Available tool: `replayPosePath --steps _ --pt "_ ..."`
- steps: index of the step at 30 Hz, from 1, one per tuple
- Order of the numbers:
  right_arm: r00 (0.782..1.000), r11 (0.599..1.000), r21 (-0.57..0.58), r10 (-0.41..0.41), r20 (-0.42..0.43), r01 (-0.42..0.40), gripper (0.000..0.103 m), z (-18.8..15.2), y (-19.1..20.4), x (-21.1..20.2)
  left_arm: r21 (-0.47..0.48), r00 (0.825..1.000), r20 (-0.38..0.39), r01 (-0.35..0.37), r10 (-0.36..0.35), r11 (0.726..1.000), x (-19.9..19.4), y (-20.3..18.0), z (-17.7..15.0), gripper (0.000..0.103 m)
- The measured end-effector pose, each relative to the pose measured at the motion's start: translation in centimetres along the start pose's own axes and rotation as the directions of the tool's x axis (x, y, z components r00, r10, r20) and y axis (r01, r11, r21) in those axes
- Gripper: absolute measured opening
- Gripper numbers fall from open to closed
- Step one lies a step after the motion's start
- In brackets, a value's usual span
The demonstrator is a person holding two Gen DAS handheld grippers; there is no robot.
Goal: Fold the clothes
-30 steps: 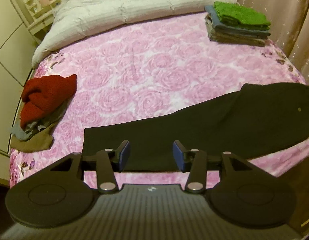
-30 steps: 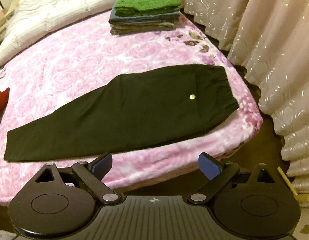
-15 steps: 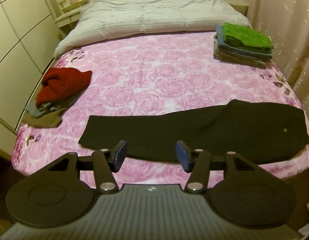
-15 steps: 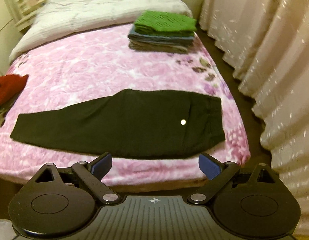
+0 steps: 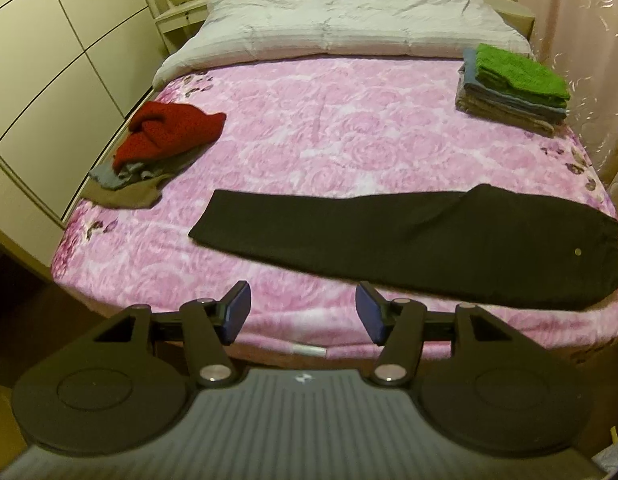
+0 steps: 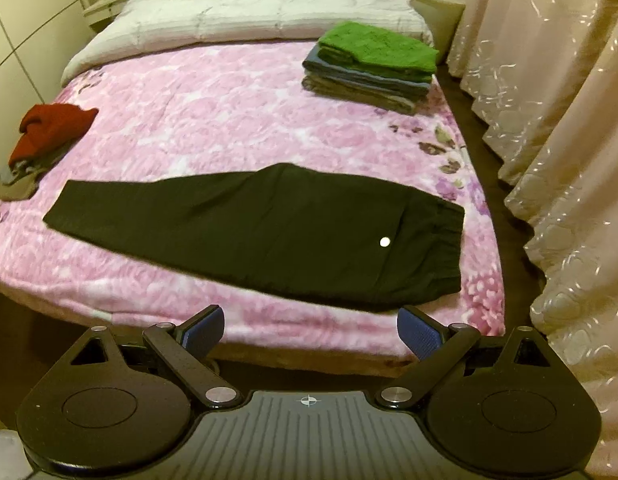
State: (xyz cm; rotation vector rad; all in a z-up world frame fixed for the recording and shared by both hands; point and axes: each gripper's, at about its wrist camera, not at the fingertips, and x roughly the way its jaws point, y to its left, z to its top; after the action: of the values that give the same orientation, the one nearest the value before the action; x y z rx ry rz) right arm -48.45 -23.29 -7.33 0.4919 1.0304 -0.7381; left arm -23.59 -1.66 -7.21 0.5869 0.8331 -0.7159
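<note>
We see a bed (image 5: 349, 136) under a pink rose-print blanket, with a pale quilt (image 5: 341, 12) bunched at its far end. Across the near part of the blanket lie black trousers (image 5: 409, 244), folded lengthwise into one long flat strip: the narrow leg end points toward the left side, the wider waist end toward the curtain side, and a small pale button (image 6: 384, 242) shows near the waist. At the far right sits a neat stack of folded clothes (image 5: 513, 88) topped by a green piece. At the left edge lies a rumpled heap (image 5: 157, 148) with a red garment on top. Our left gripper (image 5: 303, 312) hangs over the near edge of the bed, its jaws opening with nothing between them. Our right gripper (image 6: 311, 330) stands wide apart and empty, short of the trousers.
</note>
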Motion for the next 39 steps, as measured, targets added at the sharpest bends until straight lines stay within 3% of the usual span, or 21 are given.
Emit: replayPosePath --steps 16,39 --pt "0.999 0.999 0.007 0.033 -0.041 -0.032 0.096 -2.1 -0.9 -0.2 0.014 1.0 -0.011 -0.016 0.016 1.0 -1.2 -0.8 -2.1 0.055" --pt "0.997 0.999 0.022 0.03 -0.077 -0.029 0.096 -1.9 -1.2 1.0 0.064 0.999 -0.031 0.023 -0.022 0.998 0.0 -2.3 -1.2 0.058"
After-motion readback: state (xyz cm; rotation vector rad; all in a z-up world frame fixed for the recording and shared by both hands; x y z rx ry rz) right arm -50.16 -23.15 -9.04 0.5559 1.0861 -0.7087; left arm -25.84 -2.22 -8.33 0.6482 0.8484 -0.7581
